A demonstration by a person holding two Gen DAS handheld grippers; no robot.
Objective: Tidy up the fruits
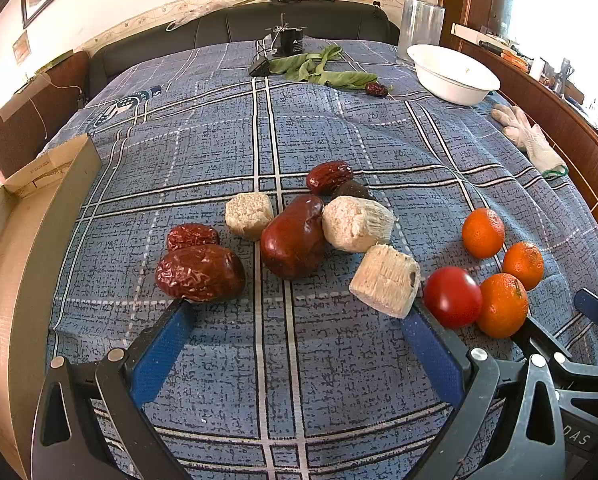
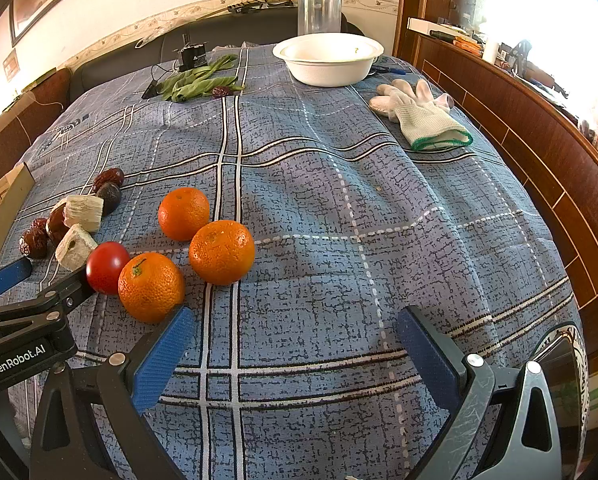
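Cloth [image 2: 339, 184]: blue plaid, under everything I see.
Bowl [image 2: 329, 60]: white, at the far edge.
My left gripper [image 1: 299, 316]: spread wide, empty, before the dates [image 1: 201, 272].
My right gripper [image 2: 295, 332]: spread wide, empty, beside the oranges [image 2: 221, 252].
Tomato [image 2: 107, 266]: touching the nearest orange.

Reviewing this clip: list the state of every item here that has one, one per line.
left gripper: open, holding nothing
right gripper: open, holding nothing
white bowl: upright, looks empty
clear container: upright behind the bowl
three oranges: whole, loose on the cloth
tomato: whole, against the nearest orange
red dates: loose, clustered with pale fibrous chunks
glove: lying flat
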